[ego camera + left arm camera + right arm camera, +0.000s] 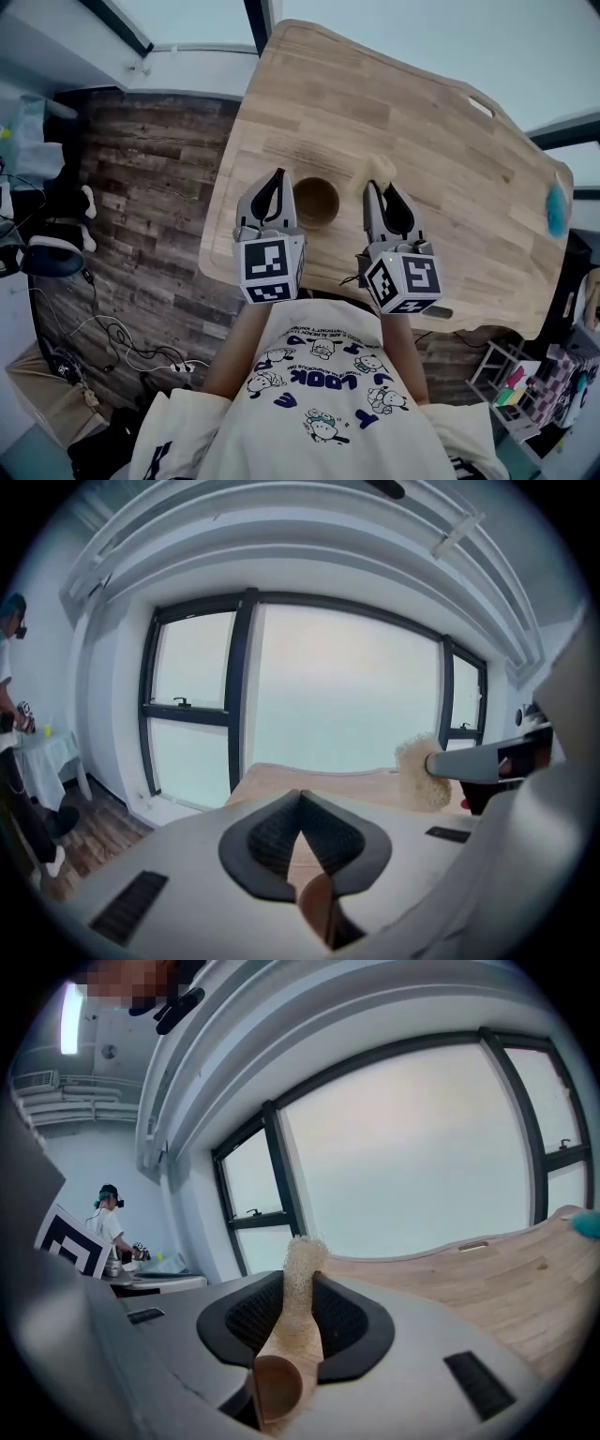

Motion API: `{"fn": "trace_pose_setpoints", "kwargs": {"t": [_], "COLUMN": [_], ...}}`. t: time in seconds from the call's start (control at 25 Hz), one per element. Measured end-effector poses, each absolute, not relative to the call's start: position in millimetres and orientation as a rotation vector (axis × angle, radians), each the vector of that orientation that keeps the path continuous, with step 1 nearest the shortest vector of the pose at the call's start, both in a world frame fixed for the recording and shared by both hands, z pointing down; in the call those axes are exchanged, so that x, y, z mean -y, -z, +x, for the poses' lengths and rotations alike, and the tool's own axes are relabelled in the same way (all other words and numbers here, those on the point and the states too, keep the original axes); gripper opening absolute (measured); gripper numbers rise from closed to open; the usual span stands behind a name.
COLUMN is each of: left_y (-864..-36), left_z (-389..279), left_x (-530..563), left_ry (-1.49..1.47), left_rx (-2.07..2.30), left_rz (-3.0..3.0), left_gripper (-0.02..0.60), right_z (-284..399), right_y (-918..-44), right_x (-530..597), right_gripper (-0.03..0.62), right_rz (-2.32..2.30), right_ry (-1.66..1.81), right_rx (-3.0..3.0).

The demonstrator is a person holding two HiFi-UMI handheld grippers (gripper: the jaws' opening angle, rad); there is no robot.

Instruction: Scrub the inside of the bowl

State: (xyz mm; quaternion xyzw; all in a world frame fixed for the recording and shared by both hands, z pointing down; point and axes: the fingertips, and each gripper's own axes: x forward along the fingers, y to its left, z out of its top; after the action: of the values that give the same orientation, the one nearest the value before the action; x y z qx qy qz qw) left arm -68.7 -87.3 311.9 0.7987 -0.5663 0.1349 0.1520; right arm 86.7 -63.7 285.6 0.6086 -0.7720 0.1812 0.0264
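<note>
A small round wooden bowl (316,202) stands on the wooden table (441,159), between my two grippers. My left gripper (277,176) hovers just left of the bowl with its tips touching (300,796); only a brown curved sliver shows low in the gap behind them, and I cannot tell what it is. My right gripper (380,187) is right of the bowl, shut on the wooden handle (289,1358) of a scrub brush. The brush's pale fibrous head (302,1258) sticks out past the fingertips and also shows in the left gripper view (419,772).
A blue object (557,208) lies at the table's right edge. The table has a slot handle (480,105) at its far side. Cables and gear lie on the wood floor (112,337) to the left. A person (108,1227) stands far off by another table.
</note>
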Motion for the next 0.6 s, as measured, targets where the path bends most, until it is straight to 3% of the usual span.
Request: {"fn": "trace_pose_setpoints", "kwargs": {"t": [0.6], "left_y": [-292.2], "left_z": [-51.2], "left_x": [77.2], "left_ry": [-0.353], "left_rx": [1.651], "left_rz": [2.34], "left_gripper": [0.02], "right_z": [99.0], "right_y": [-276.3], "right_x": [51.6], "right_gripper": [0.101], "right_rz": [1.919], "right_ry": [-0.482], "right_rx": [2.372]}}
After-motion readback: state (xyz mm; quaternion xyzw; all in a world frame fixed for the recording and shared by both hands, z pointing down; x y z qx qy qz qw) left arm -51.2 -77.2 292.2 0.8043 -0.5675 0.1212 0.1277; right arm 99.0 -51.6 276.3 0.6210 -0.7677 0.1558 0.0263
